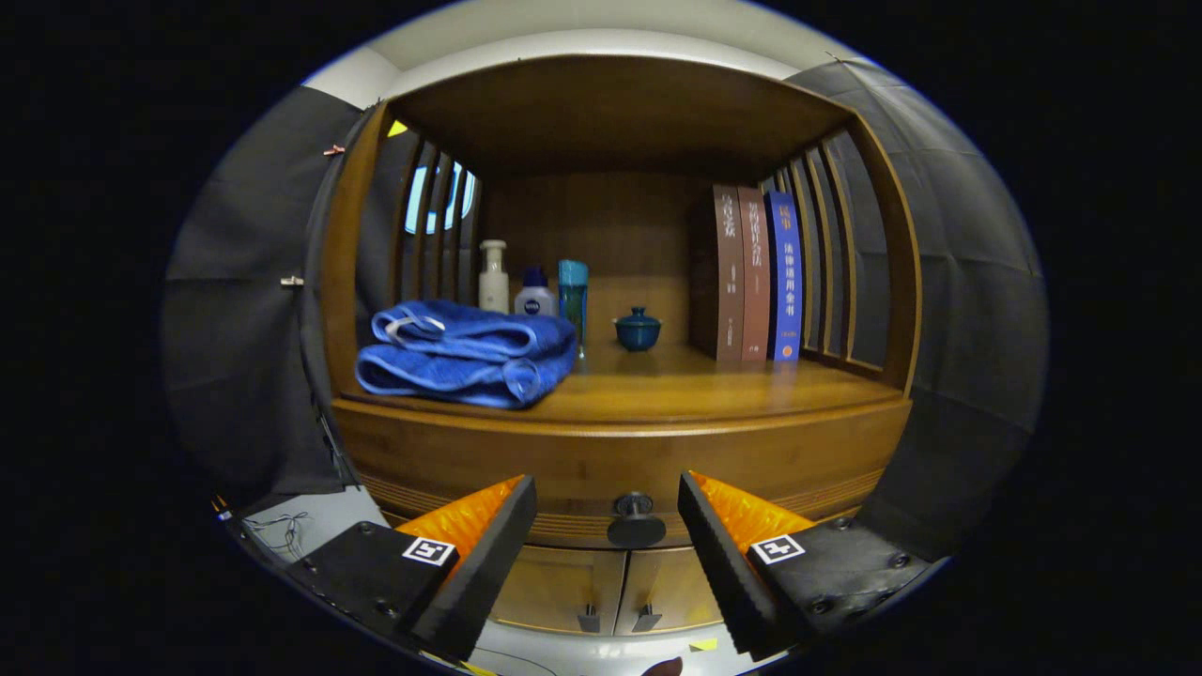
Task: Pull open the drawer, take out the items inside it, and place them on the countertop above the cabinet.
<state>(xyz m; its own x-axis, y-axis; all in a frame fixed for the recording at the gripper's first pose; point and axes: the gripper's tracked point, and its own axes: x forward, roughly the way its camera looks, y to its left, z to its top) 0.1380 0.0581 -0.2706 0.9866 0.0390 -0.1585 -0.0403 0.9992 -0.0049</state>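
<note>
A: Drawer (563, 474) is shut, front flush w/ the cabinet face, right under the worktop (676, 390). Its dark round knob (636, 512) sits between the 2 fingers of the hand-held gripper (608, 512), a bit beyond the tips.

B: Gripper state?

A: Spread wide, pinching nothing. Knob is centred in the gap, no finger touching it.

B: So which step?

A: I'd say step 1, the approach to the pull. Nothing out of the drawer yet, contents hidden.

B: What does the next move need?

A: Prob ease fwd till the tips flank the knob's neck, close on it, then pull straight back along the drawer's run. Off-axis pull could bind it or slip off the knob.

B: Room up top for the items?

A: Some. Folded blue towel (467, 352) lies at the left front of the worktop. Behind it 3 bottles: white pump bottle (493, 275), small bottle w/ blue cap (534, 291), teal bottle (573, 296). Small lidded teal pot (639, 329) stands mid-back, well apart from the towel. 3 books (756, 272) stand upright at the right. Bare wood at front centre and front right looks the best landing spot.

B: Below the drawer?

A: 2 cabinet doors (615, 587) w/ small handles, closed.
</note>
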